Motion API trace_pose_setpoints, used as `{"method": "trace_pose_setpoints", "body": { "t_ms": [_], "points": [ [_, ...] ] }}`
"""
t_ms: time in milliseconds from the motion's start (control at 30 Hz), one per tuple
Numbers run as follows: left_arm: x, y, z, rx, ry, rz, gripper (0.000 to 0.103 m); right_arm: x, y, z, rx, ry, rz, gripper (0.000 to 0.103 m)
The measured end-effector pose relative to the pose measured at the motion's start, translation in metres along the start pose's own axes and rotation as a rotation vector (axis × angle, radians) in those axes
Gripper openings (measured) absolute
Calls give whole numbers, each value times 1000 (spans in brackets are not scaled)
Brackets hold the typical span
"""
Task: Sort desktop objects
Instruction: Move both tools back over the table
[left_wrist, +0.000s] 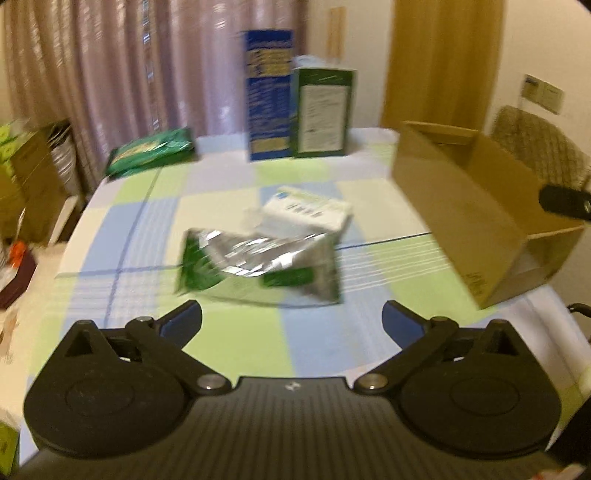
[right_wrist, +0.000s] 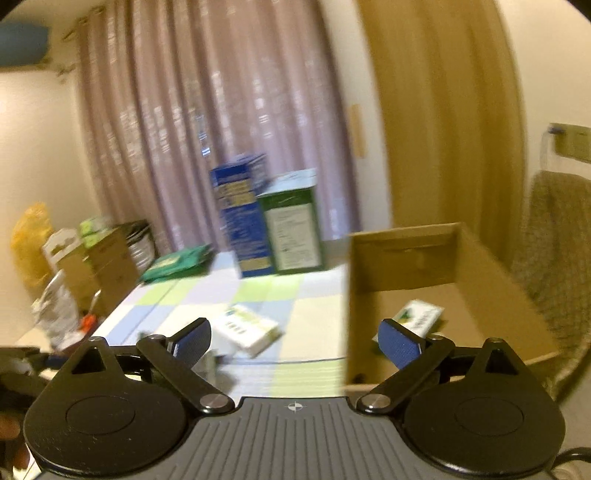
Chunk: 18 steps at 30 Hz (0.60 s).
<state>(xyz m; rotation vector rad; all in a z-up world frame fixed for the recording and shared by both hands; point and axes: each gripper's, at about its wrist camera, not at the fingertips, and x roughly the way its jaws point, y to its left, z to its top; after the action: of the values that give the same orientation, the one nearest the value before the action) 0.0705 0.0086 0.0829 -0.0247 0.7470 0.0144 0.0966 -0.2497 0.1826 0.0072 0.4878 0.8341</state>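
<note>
Both tools gape empty; silver-green pouch (left_wrist: 258, 266) lies crosswise before left tool (left_wrist: 291, 325)

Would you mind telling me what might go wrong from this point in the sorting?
The silver-green foil pouch lies against the small white box, so the open left gripper may nudge both when it grasps.

The right gripper hangs at the cardboard box wall and could bump it.

Both views are blurred, so aim may be poor.
</note>
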Motion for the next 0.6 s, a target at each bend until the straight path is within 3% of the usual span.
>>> {"method": "trace_pose_setpoints", "body": {
  "t_ms": [200, 467, 600],
  "points": [
    [24, 41, -11, -37, 33, 54, 102, 42, 42, -17, -91, 83, 86, 95],
    [62, 68, -15, 93, 56, 43, 102, 105, 63, -44, -157, 210, 119, 95],
    [68, 66, -9, 173, -11, 5, 102, 136, 63, -54, -166, 262, 129, 95]
  ]
}}
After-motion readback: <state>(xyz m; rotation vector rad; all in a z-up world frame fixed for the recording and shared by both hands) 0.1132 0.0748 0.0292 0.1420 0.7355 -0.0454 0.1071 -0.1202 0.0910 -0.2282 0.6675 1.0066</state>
